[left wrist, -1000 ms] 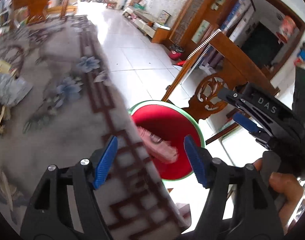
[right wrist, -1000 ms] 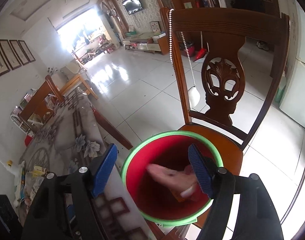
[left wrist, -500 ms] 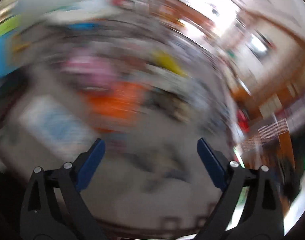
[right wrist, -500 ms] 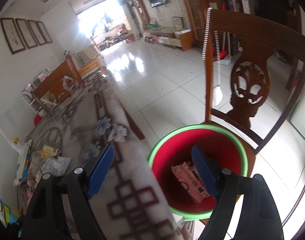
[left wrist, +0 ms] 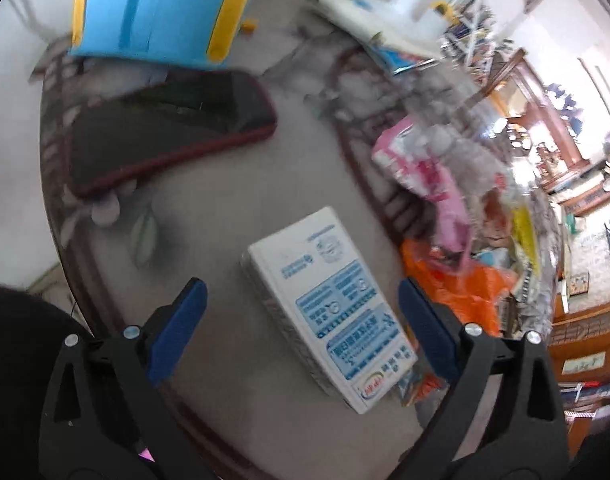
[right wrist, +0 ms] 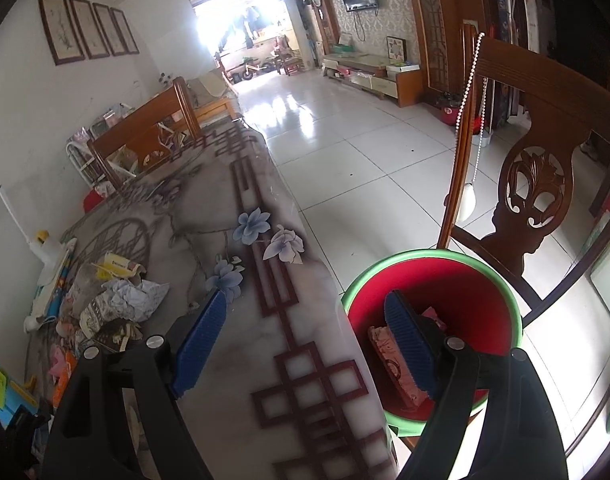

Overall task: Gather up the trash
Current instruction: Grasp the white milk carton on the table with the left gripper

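My left gripper [left wrist: 297, 300] points down over a white and blue box [left wrist: 329, 304] lying flat on the table [left wrist: 225, 208]. Its jaws are opening wide, and the box lies below and between the blue pads [left wrist: 181, 320] without touching them. To the box's right lies loose trash: a pink wrapper [left wrist: 421, 168], an orange wrapper [left wrist: 461, 284] and clear plastic. My right gripper [right wrist: 305, 304] is open and empty at the table's edge, beside a red bucket with a green rim [right wrist: 465, 288]. A pink box [right wrist: 389, 360] lies inside the bucket.
A phone in a dark red case [left wrist: 165, 132] and a blue and yellow item [left wrist: 157, 8] lie beyond the white box. The bucket stands on a carved wooden chair [right wrist: 537, 184]. Crumpled paper and wrappers [right wrist: 117, 296] are heaped on the table [right wrist: 245, 240] at the left.
My left gripper has swung away from the bucket to the cluttered end of the table and opened wider. The pink box has settled in the bucket. My right gripper has shifted towards the table.
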Demonstrator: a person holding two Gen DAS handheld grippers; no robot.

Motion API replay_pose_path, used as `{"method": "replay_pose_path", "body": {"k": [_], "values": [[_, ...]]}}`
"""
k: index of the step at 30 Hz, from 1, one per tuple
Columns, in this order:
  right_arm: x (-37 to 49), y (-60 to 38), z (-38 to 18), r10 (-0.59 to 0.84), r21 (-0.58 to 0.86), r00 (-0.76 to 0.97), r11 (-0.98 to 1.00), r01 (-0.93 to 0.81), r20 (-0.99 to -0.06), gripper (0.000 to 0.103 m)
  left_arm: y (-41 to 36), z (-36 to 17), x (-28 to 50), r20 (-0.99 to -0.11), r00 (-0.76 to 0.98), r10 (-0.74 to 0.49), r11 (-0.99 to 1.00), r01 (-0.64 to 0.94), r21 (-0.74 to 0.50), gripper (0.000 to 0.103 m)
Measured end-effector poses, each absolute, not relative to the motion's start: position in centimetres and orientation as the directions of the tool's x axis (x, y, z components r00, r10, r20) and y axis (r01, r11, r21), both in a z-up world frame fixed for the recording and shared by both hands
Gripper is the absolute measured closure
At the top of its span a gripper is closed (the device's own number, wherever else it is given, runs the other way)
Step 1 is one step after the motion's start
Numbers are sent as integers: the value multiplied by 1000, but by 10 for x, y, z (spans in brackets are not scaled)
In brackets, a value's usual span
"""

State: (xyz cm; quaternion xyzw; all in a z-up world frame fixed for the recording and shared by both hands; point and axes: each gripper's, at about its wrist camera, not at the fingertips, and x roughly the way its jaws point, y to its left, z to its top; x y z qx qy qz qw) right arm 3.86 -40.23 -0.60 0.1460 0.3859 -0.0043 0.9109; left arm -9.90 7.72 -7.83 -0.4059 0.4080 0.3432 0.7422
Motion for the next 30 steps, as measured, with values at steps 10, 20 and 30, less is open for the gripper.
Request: {"method": "replay_pose_path", "body": {"k": [10, 20, 30], "values": [[44, -387, -9, 113, 250, 683, 963, 104, -721, 24, 62, -83, -52, -874, 441, 206, 674, -711, -200, 9], [52, -349, -13, 102, 181, 660, 982, 52, -745, 24, 46, -89, -32, -860, 504, 76, 871, -454, -189, 40], [57, -281, -15, 149, 134, 652, 988, -74, -743, 22, 68, -68, -47, -758, 652, 18, 849, -410, -332, 48]]}}
